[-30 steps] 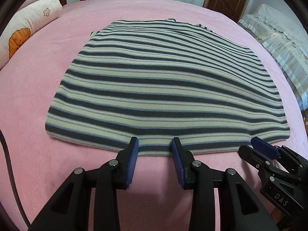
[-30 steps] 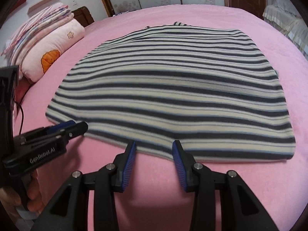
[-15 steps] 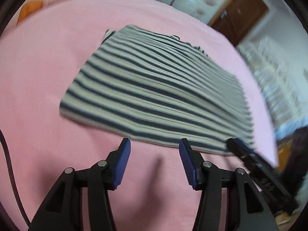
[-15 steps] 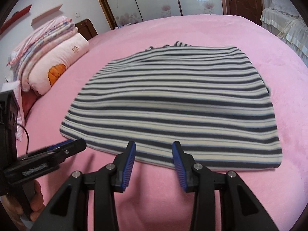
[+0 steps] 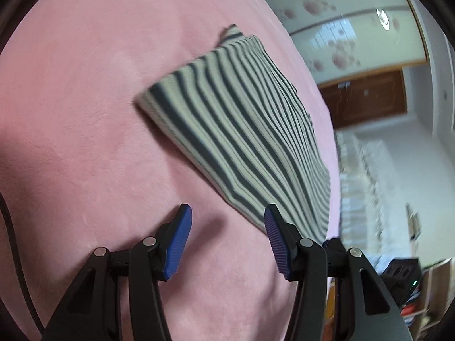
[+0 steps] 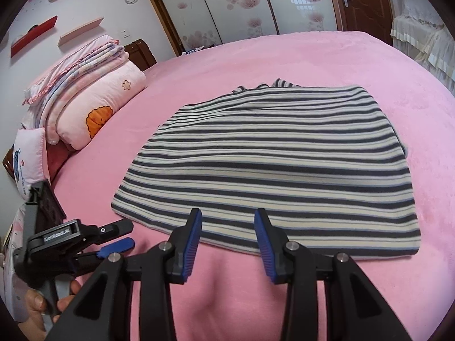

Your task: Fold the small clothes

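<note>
2 grippers hang empty over the pink bed: left gripper has just spread its jaws and swung off the striped garment, right gripper parted above its near hem; this fold looks finished.

garment: soft striped knit | bedspread: matt pink plush

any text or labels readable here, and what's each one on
"GenRobot.AI", small and blurred, a likely reading: on the body of the left gripper in the right wrist view.
Blue print on the small white pillow: too blurred to read.
Nothing readable on the striped garment or in the left wrist view.
</note>
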